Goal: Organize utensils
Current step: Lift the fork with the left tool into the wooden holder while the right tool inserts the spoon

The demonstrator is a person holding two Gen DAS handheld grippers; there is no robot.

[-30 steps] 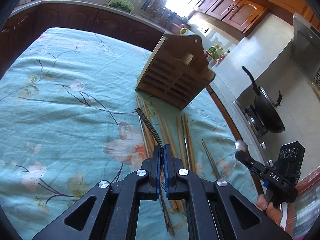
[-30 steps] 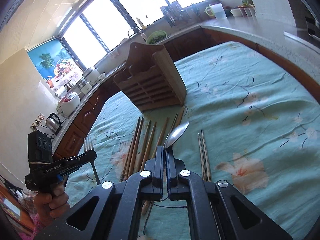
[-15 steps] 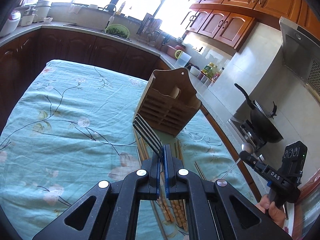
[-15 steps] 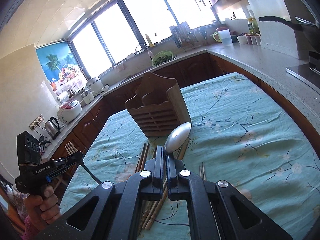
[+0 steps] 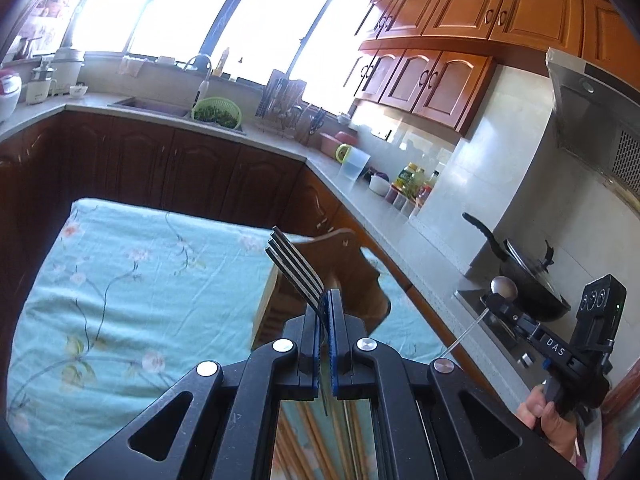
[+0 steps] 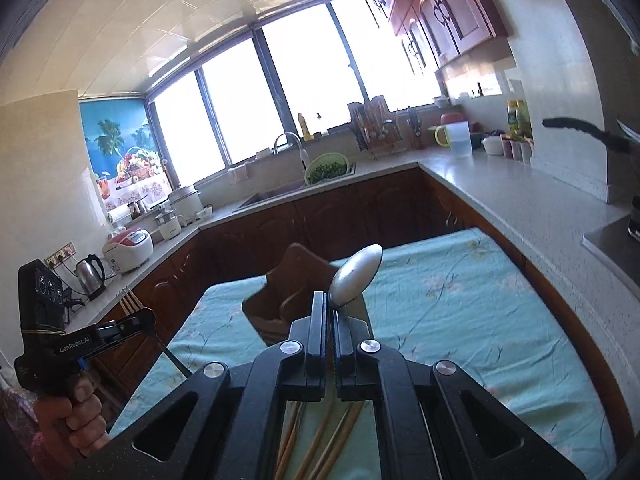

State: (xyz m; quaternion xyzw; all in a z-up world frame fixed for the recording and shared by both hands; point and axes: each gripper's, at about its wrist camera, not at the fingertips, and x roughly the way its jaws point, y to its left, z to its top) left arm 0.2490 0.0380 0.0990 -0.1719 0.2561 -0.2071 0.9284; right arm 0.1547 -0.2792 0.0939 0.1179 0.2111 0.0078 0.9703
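My left gripper (image 5: 326,298) is shut on a metal fork (image 5: 294,266), tines pointing up and away, held high above the table. My right gripper (image 6: 330,300) is shut on a metal spoon (image 6: 356,276), bowl up. The wooden utensil holder (image 5: 344,272) stands on the table beyond both grippers, also in the right wrist view (image 6: 296,284). Wooden chopsticks (image 6: 320,440) lie on the cloth below the grippers. The right gripper with the spoon shows at the right in the left wrist view (image 5: 504,300). The left gripper with the fork shows at the left in the right wrist view (image 6: 136,316).
The table has a teal floral cloth (image 5: 120,300). A stone counter (image 6: 520,200) runs around the kitchen, with a sink and green colander (image 6: 326,168), a kettle (image 6: 90,276) and a black pan (image 5: 528,272) on the stove to the right.
Both grippers have risen and tilted upward with the fork and spoon. The table and holder have dropped lower in both views.
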